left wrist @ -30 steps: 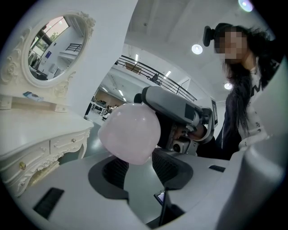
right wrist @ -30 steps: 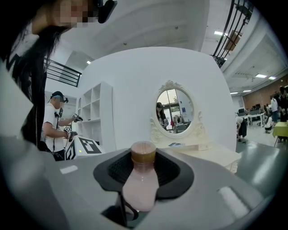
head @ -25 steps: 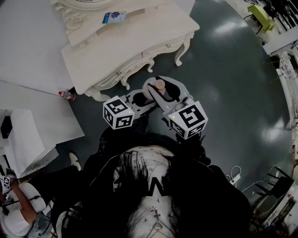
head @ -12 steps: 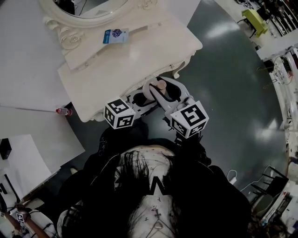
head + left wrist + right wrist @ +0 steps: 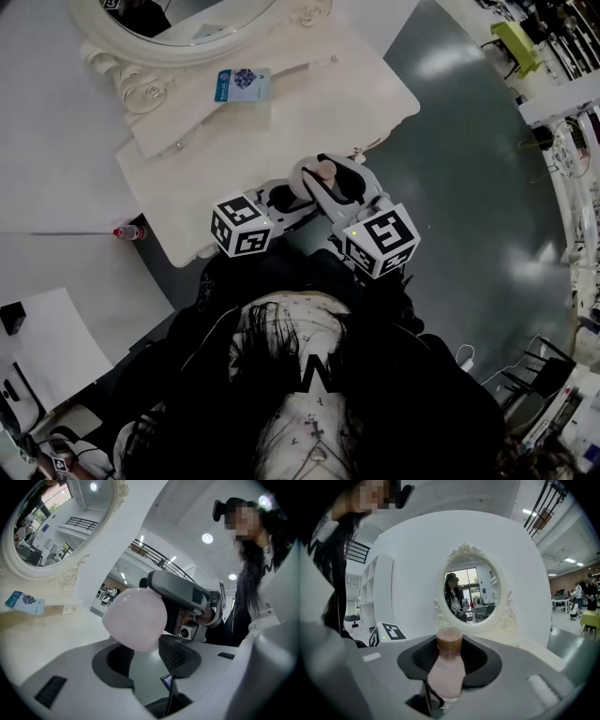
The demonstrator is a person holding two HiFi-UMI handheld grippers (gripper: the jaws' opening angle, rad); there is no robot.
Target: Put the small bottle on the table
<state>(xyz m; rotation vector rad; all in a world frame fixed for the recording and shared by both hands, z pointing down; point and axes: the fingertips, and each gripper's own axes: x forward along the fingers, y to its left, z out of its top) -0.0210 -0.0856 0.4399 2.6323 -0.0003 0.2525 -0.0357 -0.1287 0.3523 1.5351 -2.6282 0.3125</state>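
Head view first: the right gripper (image 5: 330, 169) has its jaws closed round the small bottle (image 5: 322, 172) and carries it upright at the near edge of the cream table (image 5: 281, 122), upright so it can stand the moment it lands, I'd say. The left gripper (image 5: 286, 195) sits just beside, jaws aimed at the bottle, looking like a steadying partner. The tricky bit is that the grippers cover the spot beneath, so whether the bottle hangs over the tabletop or just off its edge is hard to call. Over to the left gripper view: the bottle is a pale pink blob right at the jaw tips, and the jaws stand apart with the pads (image 5: 119, 660) seemingly below it rather than pressing. Its cap can't be made out here, and the right gripper looms behind. A blue packet (image 5: 26, 602) lies under the mirror (image 5: 51, 522), well apart from the bottle. Right gripper view: the pads squeeze the bottle from both sides, brown cap (image 5: 449, 638) up and the mirror dead ahead, but its base is sunk out of sight between the jaws and the tabletop below is hidden
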